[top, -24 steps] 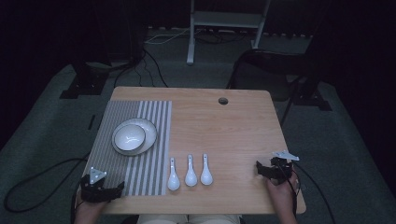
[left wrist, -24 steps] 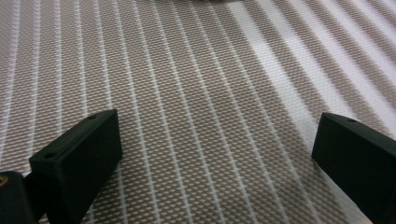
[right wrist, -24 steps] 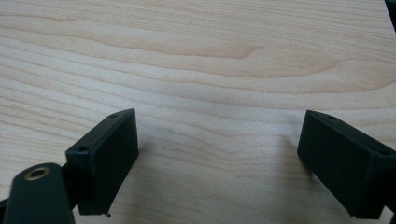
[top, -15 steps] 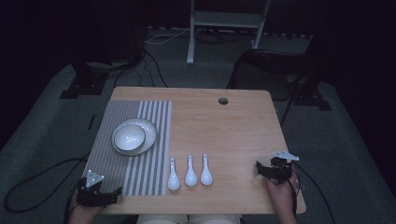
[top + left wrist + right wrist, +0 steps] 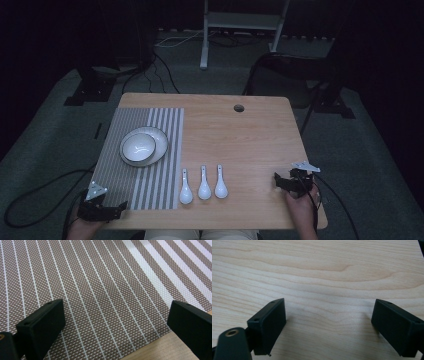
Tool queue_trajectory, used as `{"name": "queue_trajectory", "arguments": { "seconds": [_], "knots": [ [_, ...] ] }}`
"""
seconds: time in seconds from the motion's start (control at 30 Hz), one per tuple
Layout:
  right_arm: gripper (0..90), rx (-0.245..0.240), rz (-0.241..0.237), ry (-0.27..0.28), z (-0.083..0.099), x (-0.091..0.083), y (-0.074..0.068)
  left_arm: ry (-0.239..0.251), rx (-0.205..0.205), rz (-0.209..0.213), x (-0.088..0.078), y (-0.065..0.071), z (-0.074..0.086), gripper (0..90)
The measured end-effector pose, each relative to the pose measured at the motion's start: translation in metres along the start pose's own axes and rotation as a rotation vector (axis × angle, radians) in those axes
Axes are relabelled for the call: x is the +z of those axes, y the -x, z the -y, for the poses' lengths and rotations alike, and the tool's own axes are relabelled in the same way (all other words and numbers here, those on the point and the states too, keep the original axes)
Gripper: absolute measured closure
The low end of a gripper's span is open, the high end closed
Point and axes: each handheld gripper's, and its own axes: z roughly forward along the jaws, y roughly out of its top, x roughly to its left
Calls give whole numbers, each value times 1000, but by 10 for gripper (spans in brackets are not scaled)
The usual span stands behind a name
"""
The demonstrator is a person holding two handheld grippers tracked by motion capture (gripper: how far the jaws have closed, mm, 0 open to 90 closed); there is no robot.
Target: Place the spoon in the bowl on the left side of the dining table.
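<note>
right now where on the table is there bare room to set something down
Widest bare wood lies right of the striped mat, between the cable hole and the three spoons. Also free: between spoons and right gripper. Crowded around the bowl on its plate.

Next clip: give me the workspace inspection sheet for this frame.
Surface: wooden table, cable hole near far edge; striped placemat on its left part.
Job's things: bowl on plate on the placemat; three white spoons side by side, handles away from the person.
Clutter: nothing seen.
Grippers: left gripper open over the placemat's near edge; right gripper open over bare wood.
Cables: trail from both grippers; more on floor.
Surroundings: dark room, white stand behind.
</note>
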Motion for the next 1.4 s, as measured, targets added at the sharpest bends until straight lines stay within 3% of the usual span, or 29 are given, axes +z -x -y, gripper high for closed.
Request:
{"name": "queue_trajectory", "arguments": {
  "seconds": [0.2,0.7,1.4],
  "knots": [
    [117,0,0,0,0,0,0,5,-13,28,2,2,-3,17],
    [117,0,0,0,0,0,0,5,-2,38,5,14,-14,22],
    [117,0,0,0,0,0,0,-2,41,86,9,34,-32,22]
  ]
}}
